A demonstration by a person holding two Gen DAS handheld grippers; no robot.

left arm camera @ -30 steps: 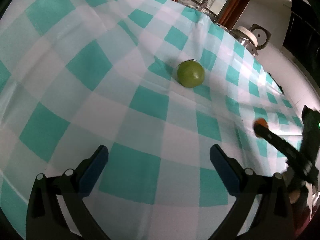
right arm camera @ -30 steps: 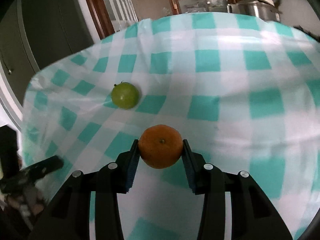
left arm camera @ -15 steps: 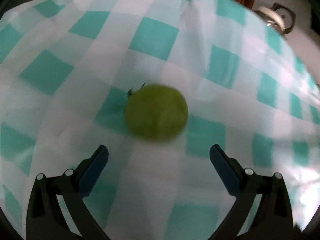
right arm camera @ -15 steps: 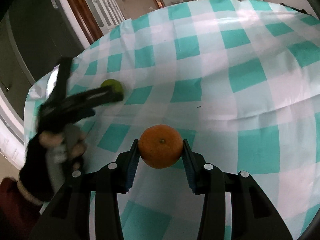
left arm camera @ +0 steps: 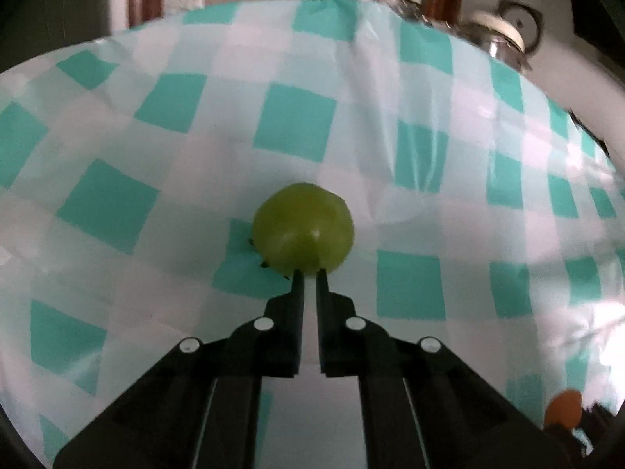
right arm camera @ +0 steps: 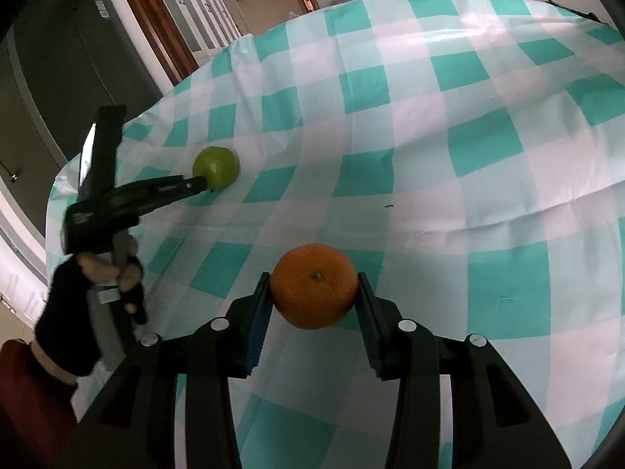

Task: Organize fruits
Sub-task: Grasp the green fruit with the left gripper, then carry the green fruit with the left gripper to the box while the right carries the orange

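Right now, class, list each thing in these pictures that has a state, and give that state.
Left gripper: shut, empty, tips at the green fruit's near side.
Right gripper: shut on the orange.
Orange: held between the pads.
Green fruit: lying on the cloth, not gripped.
Cloth: spread out, creased.

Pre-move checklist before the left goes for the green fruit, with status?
1. Right gripper clamped on orange: ok.
2. Left gripper open for a grasp: not ok; jaws have just closed, nothing between them.
3. Green fruit between the left fingers: not ok; it sits just past the tips.
4. Tips touching the fruit: cannot tell.
5. Tablecloth bare around the fruit: ok.
6. Place to put the fruit: cannot tell; none in view.
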